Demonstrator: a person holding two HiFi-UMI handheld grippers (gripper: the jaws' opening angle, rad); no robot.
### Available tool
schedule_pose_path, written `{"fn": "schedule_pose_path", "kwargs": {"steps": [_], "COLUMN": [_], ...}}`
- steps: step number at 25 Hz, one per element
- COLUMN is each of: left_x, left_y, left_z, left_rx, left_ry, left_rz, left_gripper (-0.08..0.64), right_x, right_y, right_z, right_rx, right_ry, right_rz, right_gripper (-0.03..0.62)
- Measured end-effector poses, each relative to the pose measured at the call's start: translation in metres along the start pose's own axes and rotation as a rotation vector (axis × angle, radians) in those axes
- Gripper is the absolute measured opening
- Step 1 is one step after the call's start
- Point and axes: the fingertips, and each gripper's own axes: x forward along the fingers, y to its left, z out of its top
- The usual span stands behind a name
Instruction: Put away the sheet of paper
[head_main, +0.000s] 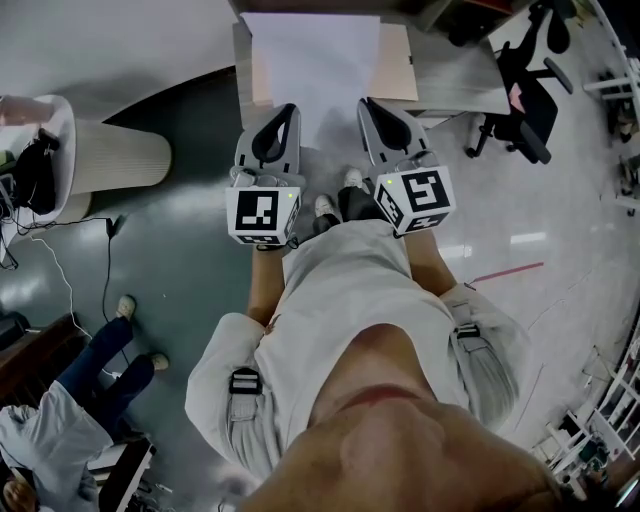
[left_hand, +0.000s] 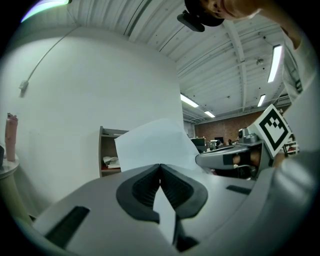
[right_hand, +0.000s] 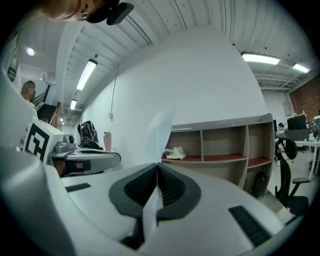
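A white sheet of paper (head_main: 312, 70) hangs in the air between my two grippers, in front of the person's chest. My left gripper (head_main: 286, 112) is shut on the sheet's near left edge. My right gripper (head_main: 371, 106) is shut on its near right edge. In the left gripper view the paper (left_hand: 152, 142) rises out of the shut left gripper (left_hand: 160, 167), and the other gripper (left_hand: 227, 158) shows to the right. In the right gripper view the sheet (right_hand: 161, 131) stands edge-on out of the shut right gripper (right_hand: 158, 167).
A low wooden shelf unit (head_main: 397, 72) stands under and beyond the paper; its open compartments (right_hand: 220, 145) hold a crumpled cloth. A desk and black office chair (head_main: 522, 95) are at the right. A round white table (head_main: 60, 140) and a seated person (head_main: 90, 385) are at the left.
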Motion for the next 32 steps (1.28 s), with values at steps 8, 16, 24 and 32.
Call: {"fn": "schedule_pose_path", "kwargs": {"steps": [8,16,24,32], "left_x": [0.046,0.111,0.156,0.184], "left_y": [0.013,0.025,0.028,0.031], "left_z": [-0.01,-0.028,-0.052,-0.087], "left_rx": [-0.005,-0.003,0.01,0.009], "left_ry": [0.033,0.084,0.168,0.236], "left_rz": [0.036,0.063,0.094,0.1], "left_gripper": [0.021,0.021,0.021,0.021], "right_x": [0.037,0.083,0.115,0.136], "right_y": [-0.036,-0.085,-0.125,-0.138], "right_z": [-0.006,-0.028,-0.049,-0.085], "right_rx": [0.015,0.017,0.045,0.077], "right_ry": [0.022,0.085,0.135,0.214], "right_rz": [0.038,0.088,0.139,0.176], "right_gripper": [0.02,0.02,0.02,0.02]}}
